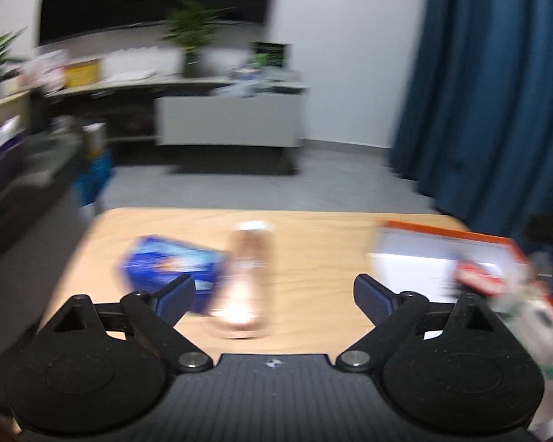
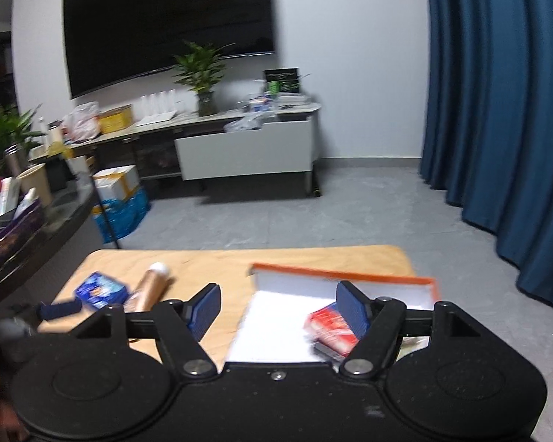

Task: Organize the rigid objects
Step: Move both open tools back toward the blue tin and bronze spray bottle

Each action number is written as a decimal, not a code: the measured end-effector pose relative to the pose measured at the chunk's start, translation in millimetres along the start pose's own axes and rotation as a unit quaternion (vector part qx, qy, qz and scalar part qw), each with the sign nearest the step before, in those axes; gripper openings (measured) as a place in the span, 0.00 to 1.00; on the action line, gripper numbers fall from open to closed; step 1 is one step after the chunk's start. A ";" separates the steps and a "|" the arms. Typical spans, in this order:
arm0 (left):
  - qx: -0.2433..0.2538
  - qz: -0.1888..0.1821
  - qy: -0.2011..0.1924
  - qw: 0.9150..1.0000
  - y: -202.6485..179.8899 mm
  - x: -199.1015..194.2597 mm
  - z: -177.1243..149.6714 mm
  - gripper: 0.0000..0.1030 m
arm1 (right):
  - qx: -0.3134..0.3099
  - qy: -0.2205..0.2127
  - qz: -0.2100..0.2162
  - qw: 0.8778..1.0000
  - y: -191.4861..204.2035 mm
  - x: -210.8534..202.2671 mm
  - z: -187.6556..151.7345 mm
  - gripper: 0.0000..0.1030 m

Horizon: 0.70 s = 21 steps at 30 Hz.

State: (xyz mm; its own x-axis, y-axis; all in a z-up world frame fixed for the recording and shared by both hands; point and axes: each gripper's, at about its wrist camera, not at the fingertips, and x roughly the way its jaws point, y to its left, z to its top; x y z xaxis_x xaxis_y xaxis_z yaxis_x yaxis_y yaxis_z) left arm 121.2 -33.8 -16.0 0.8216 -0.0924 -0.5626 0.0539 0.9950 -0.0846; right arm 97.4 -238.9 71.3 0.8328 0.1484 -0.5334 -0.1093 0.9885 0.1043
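Left tongs (image 1: 274,291) and right tongs (image 2: 278,304): both wide, holding nothing. Blue box (image 2: 101,290) and bottle (image 2: 149,287) lie near the surface's (image 2: 210,261) left edge; orange-rimmed box (image 2: 343,276) sits right.

The right gripper (image 2: 276,307) is hovering with jaws spread, gripping nothing, low in the frame. Behind it, an orange-rimmed box (image 2: 350,276) is holding a red pack (image 2: 328,326); a blue pack (image 2: 101,289) and a bottle (image 2: 149,287) are lying on the tabletop (image 2: 217,261) at left.

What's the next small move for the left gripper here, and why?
Probably ease the left gripper forward and down around the tan bottle. Its jaws are open and empty, and the bottle lies on the table almost between them, outside the orange-rimmed box that already holds a red pack. The blur makes exact alignment uncertain.
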 end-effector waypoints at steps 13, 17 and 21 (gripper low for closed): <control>0.026 0.051 -0.017 0.998 107.0 78.0 50.4 0.96 | -0.018 0.023 0.022 0.999 46.6 12.2 -17.2 0.80; 0.070 0.060 0.008 0.996 100.2 113.6 72.9 0.96 | -0.014 0.031 0.027 0.999 52.8 18.1 -18.9 0.80; 0.136 0.051 0.076 0.987 98.4 142.6 71.6 0.90 | -0.029 0.034 0.029 0.999 58.0 21.0 -18.4 0.80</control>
State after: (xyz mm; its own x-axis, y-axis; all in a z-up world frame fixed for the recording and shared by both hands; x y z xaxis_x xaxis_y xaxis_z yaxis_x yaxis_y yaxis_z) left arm 284.3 53.8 -45.7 0.7376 0.0249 -0.6748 0.1421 0.9712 0.1912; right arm 98.5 -177.9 50.7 0.7855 0.2046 -0.5841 -0.1890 0.9780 0.0885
